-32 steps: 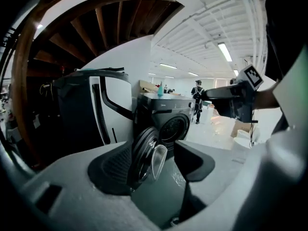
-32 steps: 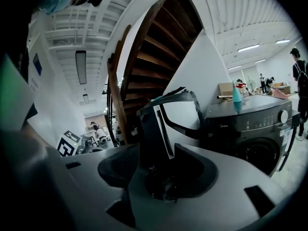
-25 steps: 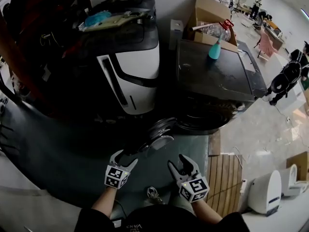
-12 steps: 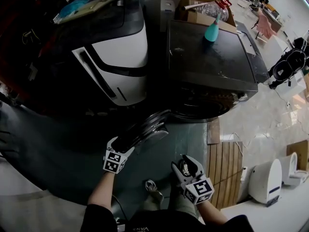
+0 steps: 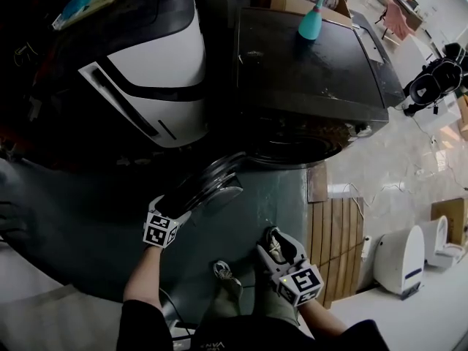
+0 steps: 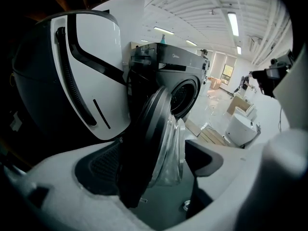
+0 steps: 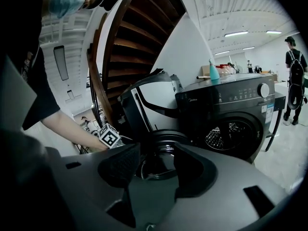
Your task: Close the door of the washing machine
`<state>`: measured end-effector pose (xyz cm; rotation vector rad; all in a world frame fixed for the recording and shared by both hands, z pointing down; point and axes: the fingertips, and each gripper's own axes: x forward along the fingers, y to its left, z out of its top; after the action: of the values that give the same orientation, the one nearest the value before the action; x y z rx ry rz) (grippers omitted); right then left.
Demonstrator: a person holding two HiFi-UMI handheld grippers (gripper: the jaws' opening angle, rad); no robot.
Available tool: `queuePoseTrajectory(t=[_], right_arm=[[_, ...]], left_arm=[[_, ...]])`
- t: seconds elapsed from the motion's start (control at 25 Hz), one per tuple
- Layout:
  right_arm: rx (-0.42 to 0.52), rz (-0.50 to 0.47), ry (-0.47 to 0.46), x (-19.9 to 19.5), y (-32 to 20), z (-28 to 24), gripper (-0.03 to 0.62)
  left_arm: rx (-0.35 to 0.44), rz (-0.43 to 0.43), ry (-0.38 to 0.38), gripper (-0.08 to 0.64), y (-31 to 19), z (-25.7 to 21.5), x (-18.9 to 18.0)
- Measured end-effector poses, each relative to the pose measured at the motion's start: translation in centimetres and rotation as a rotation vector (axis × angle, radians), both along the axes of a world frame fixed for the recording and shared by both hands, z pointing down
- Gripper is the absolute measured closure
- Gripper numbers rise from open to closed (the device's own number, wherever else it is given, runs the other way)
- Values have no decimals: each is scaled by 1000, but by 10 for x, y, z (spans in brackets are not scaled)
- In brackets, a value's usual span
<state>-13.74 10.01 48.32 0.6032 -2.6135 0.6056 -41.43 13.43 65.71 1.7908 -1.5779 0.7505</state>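
- Floor: a smooth grey-green floor [image 5: 281,196] lies in front of the machine. It meets pale, stone-patterned flooring to the right, and a slatted wooden platform [image 5: 338,247] lies on the seam between them.
- Room: a large, white-ceilinged workshop hall. A wooden staircase [image 7: 139,37] rises behind the equipment, and a person [image 7: 294,76] stands well off to the right.
- Surroundings: a black-and-white rounded appliance [image 5: 157,72] stands just beside the machine. Cardboard boxes [image 5: 292,4] are behind it, and a white unit [image 5: 401,262] stands apart on the right.
- Washing machine [image 5: 307,72]: dark, front-loading, with a teal spray bottle [image 5: 311,22] upright on its top. The drum opening [image 6: 185,97] is exposed.
- Door [image 6: 149,143]: swung wide open and upright, to the left of the opening.
- Door orientation: from above it reads as a thick bar running diagonally from the machine's front down-left to the left gripper. Its free edge points away from the machine, toward the person, and its glass bowl bulges to the right, on the drum side.
- Left gripper [image 5: 170,205]: at the door's free edge. Its jaws have just been opening and stand wide apart. The door's rim stands between them, and the right pad is clear of it.
- Right gripper [image 7: 156,165]: low and apart from the door, aimed at it. Its jaws are spread and nothing is between them.
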Motion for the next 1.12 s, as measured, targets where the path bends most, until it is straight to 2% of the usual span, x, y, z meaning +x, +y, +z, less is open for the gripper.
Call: queuePoseTrajectory(t=[0.24, 0.48, 0.72, 1.12], right_arm=[[-21, 27, 10, 19, -2, 9, 399], [-31, 59, -10, 32, 2, 14, 402], [-56, 107, -47, 43, 8, 16, 403], [-42, 225, -56, 90, 6, 20, 405]], left_arm=[[-13, -37, 35, 140, 2, -3, 6], [-2, -63, 101, 146, 12, -6, 35], [18, -53, 214, 157, 27, -12, 86], [22, 42, 360, 201, 33, -16, 180]])
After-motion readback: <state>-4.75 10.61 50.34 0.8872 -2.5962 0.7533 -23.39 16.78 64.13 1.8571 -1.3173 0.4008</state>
